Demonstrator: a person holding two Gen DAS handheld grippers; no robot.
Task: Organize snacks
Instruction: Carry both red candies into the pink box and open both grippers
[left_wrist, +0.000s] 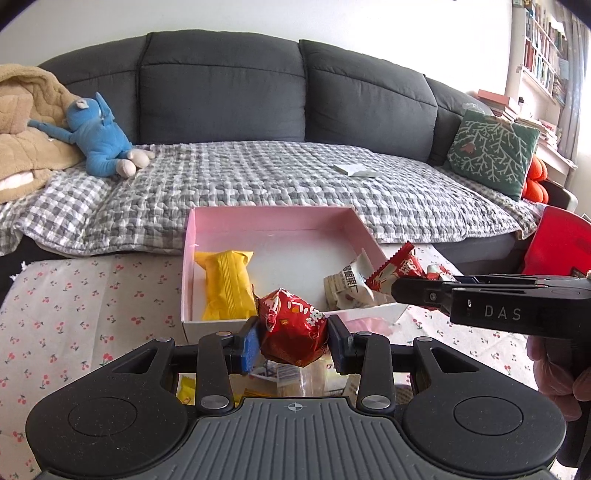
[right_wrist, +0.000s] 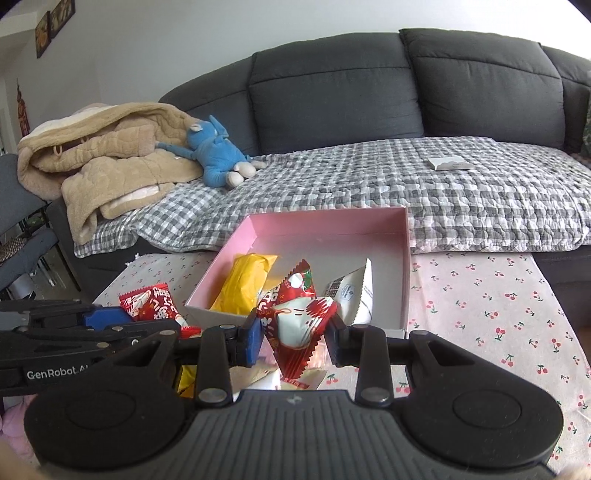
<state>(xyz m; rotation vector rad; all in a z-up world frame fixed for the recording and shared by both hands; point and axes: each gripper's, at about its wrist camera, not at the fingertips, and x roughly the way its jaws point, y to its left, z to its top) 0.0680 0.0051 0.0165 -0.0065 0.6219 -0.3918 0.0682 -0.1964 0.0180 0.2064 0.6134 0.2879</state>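
My left gripper (left_wrist: 293, 341) is shut on a crumpled red snack packet (left_wrist: 291, 326), held just in front of the near wall of the pink box (left_wrist: 271, 211). My right gripper (right_wrist: 293, 339) is shut on a red-and-white snack packet (right_wrist: 301, 325) at the box's near edge (right_wrist: 325, 220). A yellow packet (left_wrist: 227, 286) (right_wrist: 245, 284) lies along the left side of the box. A white packet (left_wrist: 347, 286) (right_wrist: 351, 295) lies at its near right. Each gripper shows in the other's view, the right one (left_wrist: 397, 291) and the left one (right_wrist: 129, 319), each with its packet.
The box sits on a cherry-print cloth (right_wrist: 498, 314). Loose packets (left_wrist: 280, 376) lie below my grippers. Behind is a grey sofa (left_wrist: 221, 85) with a checked blanket, a blue plush toy (left_wrist: 98, 136), a beige blanket (right_wrist: 110, 158) and a green cushion (left_wrist: 491, 151).
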